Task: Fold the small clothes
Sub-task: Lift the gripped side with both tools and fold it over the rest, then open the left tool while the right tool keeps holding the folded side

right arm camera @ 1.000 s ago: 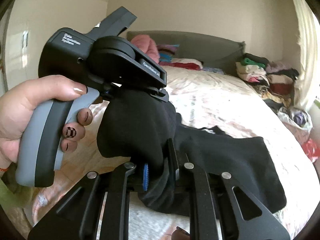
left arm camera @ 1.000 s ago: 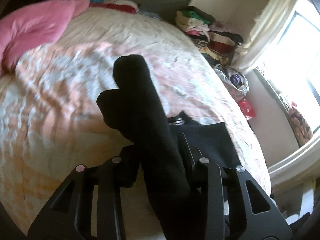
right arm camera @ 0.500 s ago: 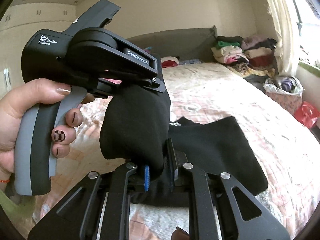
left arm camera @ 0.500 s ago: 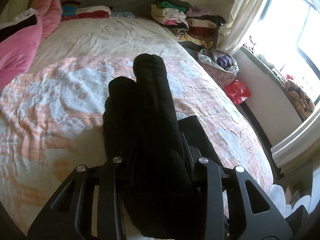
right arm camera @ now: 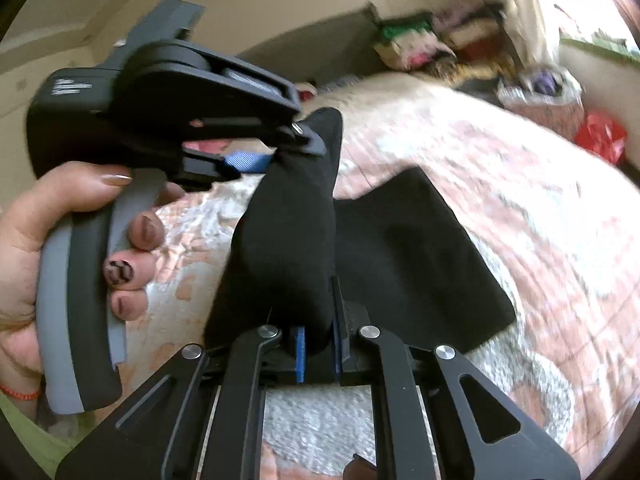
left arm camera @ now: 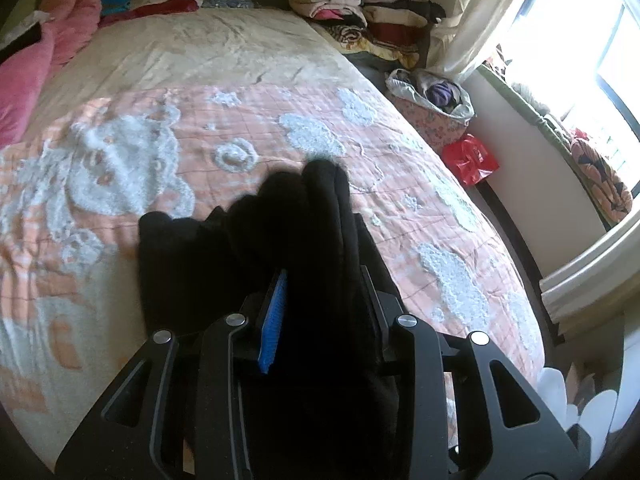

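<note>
The right gripper (right arm camera: pixel 318 344) is clamped on a black sock (right arm camera: pixel 288 240), its blue pads (right arm camera: pixel 300 354) pressing the cloth from both sides. The sock rises from there toward 12 o'clock, where the left gripper (right arm camera: pixel 256 160) meets it at its upper end; a hand (right arm camera: pixel 60 248) grips that tool's grey handle at 9 o'clock. In the left wrist view the left gripper (left arm camera: pixel 320 292) has black cloth (left arm camera: pixel 316 240) filling the gap between its fingers, with one blue pad (left arm camera: pixel 274 320) bare on the left side, so it seems closed on the sock, though the dark fabric hides the contact. A flat black garment (right arm camera: pixel 412 256) lies on the bed (left arm camera: pixel 200 132) at 3 o'clock of the sock in the right view. A stack of clothes (left arm camera: pixel 360 12) sits at 1 o'clock beyond the bed, and a red bag (left arm camera: pixel 470 158) on the floor at 3 o'clock.
</note>
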